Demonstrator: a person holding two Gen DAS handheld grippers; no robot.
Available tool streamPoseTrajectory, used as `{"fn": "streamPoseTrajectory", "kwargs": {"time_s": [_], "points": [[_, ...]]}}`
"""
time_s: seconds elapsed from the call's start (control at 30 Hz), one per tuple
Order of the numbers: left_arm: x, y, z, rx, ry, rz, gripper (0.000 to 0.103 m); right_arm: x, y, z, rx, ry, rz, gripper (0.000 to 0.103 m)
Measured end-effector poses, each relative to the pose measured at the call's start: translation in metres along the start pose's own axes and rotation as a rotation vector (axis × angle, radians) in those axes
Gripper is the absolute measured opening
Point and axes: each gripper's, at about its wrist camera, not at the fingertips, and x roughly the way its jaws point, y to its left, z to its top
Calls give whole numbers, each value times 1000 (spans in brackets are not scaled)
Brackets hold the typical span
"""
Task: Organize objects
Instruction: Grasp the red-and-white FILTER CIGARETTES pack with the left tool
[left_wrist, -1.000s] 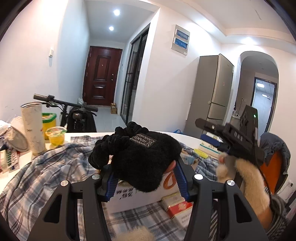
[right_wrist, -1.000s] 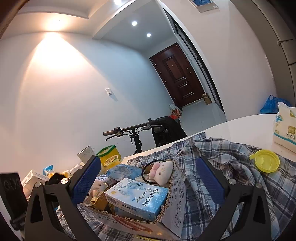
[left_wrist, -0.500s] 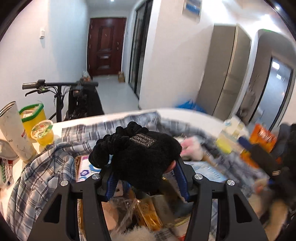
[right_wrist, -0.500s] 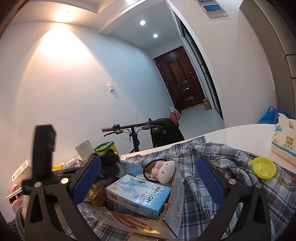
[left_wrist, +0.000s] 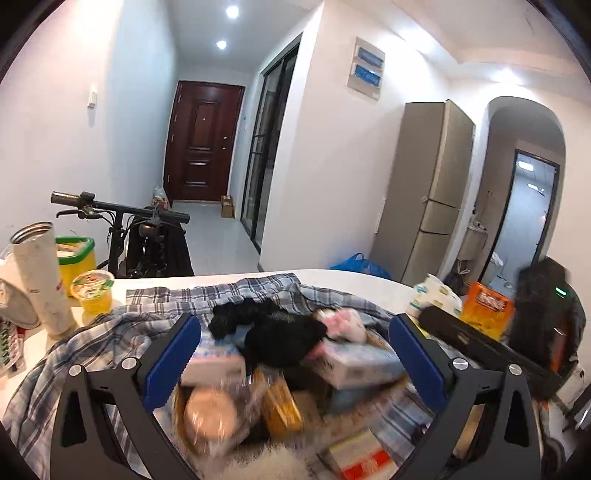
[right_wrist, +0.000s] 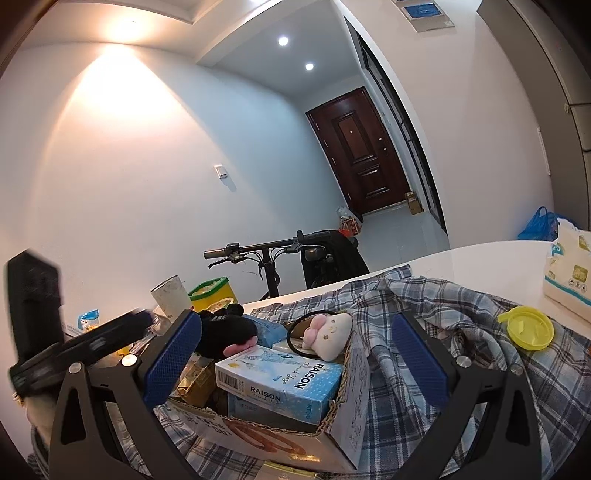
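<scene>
Left wrist view: left gripper (left_wrist: 291, 356) jaws opening, nothing between pads; black glove (left_wrist: 273, 334) lies loose atop items in cardboard box (left_wrist: 177, 402), judged dropped there for sorting.

Right wrist view: right gripper (right_wrist: 295, 354) spread, empty, hovering over box; glove beside blue RAISON carton (right_wrist: 279, 380).

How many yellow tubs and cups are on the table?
2 for sure: a big yellow tub with a green rim at the far left, and a small sealed yellow cup right in front of it. More may hide behind the tall white tumbler.
</scene>
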Motion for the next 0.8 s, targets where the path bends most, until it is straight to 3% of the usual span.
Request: {"fn": "streamPoseTrajectory", "kwargs": {"time_s": [0.13, 0.23, 0.33, 0.4, 0.5, 0.67, 0.8], "points": [[-41, -16, -40, 45, -13, -99, 103, -1, -5, 1, 31, -7, 16, 103], [-40, -39, -63, 163, 111, -268, 103, -4, -5, 1, 38, -15, 17, 103], [-24, -64, -76, 282, 229, -353, 103, -5, -5, 3, 40, -14, 17, 103], [-9, -75, -86, 333, 312, -310, 103, -7, -6, 3, 42, -21, 16, 103], [10, -74, -95, 315, 419, -261, 103, -6, -5, 3, 49, -23, 22, 103], [27, -69, -97, 268, 498, -212, 103, -1, -2, 2, 33, -2, 16, 103], [53, -84, -101, 248, 598, -79, 103, 2, 5, 1, -12, 13, -8, 103]]}}
